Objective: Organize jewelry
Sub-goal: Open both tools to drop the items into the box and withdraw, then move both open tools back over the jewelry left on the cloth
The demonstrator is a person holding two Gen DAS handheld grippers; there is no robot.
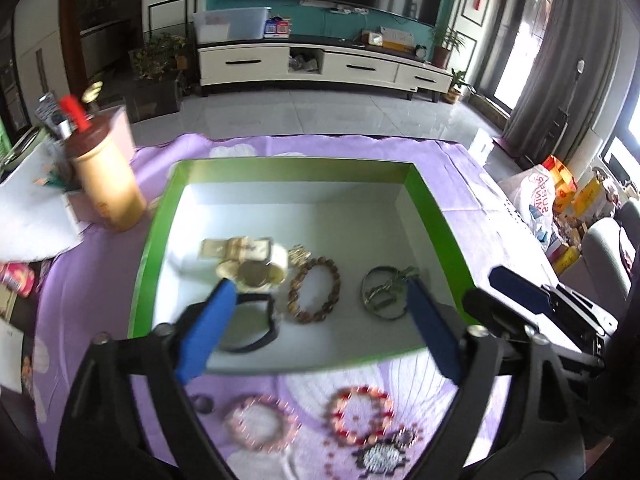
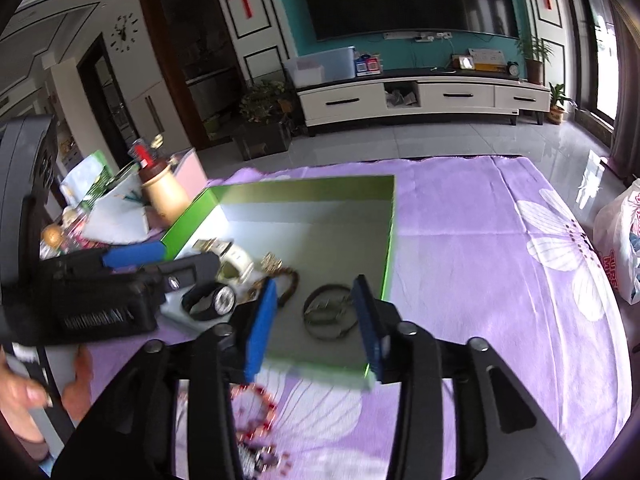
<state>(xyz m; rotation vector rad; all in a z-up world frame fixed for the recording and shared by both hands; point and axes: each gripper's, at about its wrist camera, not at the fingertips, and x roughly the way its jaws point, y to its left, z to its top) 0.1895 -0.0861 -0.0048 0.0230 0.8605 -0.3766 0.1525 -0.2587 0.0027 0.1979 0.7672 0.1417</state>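
A green-walled box (image 1: 434, 204) with a white floor sits on a purple cloth. In it lie a white and gold watch (image 1: 256, 266), a black watch (image 1: 250, 322), a brown bead bracelet (image 1: 316, 290) and dark metal bangles (image 1: 384, 294). On the cloth in front lie a pink bead bracelet (image 1: 262, 424), a red bead bracelet (image 1: 360, 410) and a beaded piece (image 1: 380, 454). My left gripper (image 1: 320, 284) is open and empty above the box's near part. My right gripper (image 2: 314, 288) is open and empty over the bangles (image 2: 330, 316); it also shows at the left wrist view's right side.
A tan bottle with a brown cap (image 1: 108, 184) and a pink holder with papers stand left of the box. The purple flowered cloth (image 2: 500, 264) spreads right of the box. A white plastic bag (image 2: 620, 240) sits off the table's right edge.
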